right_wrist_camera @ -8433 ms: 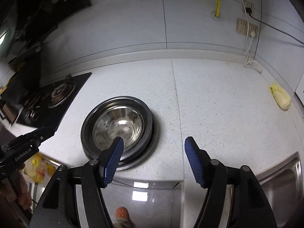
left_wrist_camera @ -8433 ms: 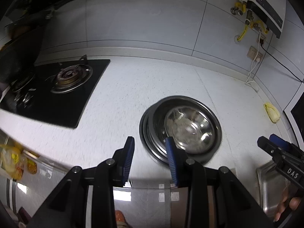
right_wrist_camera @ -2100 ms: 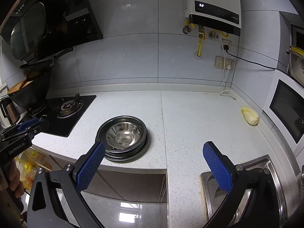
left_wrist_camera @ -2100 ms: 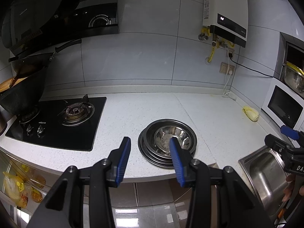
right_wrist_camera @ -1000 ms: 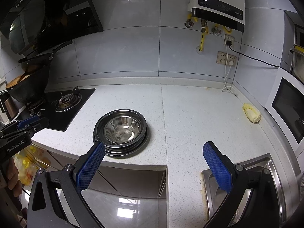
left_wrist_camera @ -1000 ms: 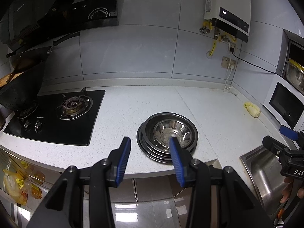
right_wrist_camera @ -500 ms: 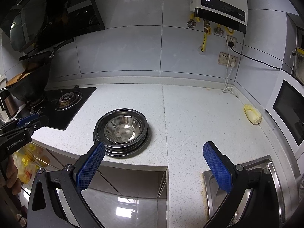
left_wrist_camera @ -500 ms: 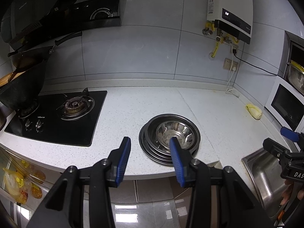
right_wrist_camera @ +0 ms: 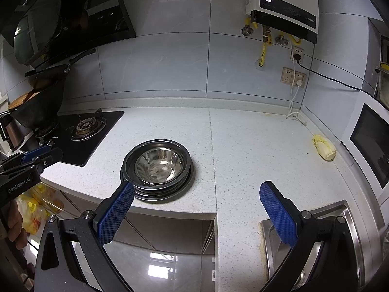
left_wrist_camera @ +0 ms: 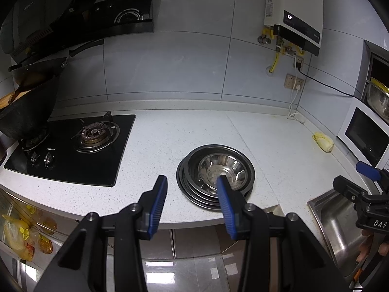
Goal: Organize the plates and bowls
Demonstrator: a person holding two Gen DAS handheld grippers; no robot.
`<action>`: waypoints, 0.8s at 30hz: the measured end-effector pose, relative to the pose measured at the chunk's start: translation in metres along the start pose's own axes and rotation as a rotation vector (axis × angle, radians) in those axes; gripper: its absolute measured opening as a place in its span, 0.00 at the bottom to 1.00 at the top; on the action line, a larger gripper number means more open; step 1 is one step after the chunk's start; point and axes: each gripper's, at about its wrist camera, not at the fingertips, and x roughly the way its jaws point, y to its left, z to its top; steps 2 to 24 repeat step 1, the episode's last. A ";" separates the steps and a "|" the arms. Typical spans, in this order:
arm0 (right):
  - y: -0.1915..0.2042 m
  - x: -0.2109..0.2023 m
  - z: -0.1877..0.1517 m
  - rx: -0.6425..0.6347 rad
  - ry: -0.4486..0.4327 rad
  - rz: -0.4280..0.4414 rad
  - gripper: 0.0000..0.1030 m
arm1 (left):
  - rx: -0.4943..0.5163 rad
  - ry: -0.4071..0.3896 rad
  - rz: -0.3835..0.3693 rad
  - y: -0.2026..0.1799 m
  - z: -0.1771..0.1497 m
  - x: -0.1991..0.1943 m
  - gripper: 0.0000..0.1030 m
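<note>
Steel is the material of the task's things: a shiny bowl (right_wrist_camera: 159, 164) sits inside a stack of plates (right_wrist_camera: 155, 189), and the stack stands on the white speckled counter (right_wrist_camera: 255, 146), close to its front edge. I cannot count the plates exactly; I see several rims, one under the other.

I hold my left gripper (left_wrist_camera: 192, 199) in front of the counter, apart from the stack. Its jaws stand partly apart and nothing is between the blue pads. In the left wrist view the right pad overlaps the bowl, but it does not touch it.

My right gripper (right_wrist_camera: 197, 209) is also in front of the counter edge, to the right of the stack. Its jaws are wide apart and they hold nothing.

To the left of the stack is the black gas stove (left_wrist_camera: 73, 146), with a dark wok (left_wrist_camera: 26, 112) on the far burner. To the right, a steel sink (right_wrist_camera: 316, 243) is set into the counter, under my right gripper's right pad. A yellowish cloth-like lump (right_wrist_camera: 324, 149) lies near the microwave (left_wrist_camera: 364, 136), well apart from the plates. A water heater (right_wrist_camera: 282, 12) hangs on the tiled wall.
</note>
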 end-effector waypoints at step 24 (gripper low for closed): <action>0.000 0.000 0.000 0.000 0.000 0.000 0.98 | 0.001 -0.001 0.001 0.000 0.000 0.000 0.39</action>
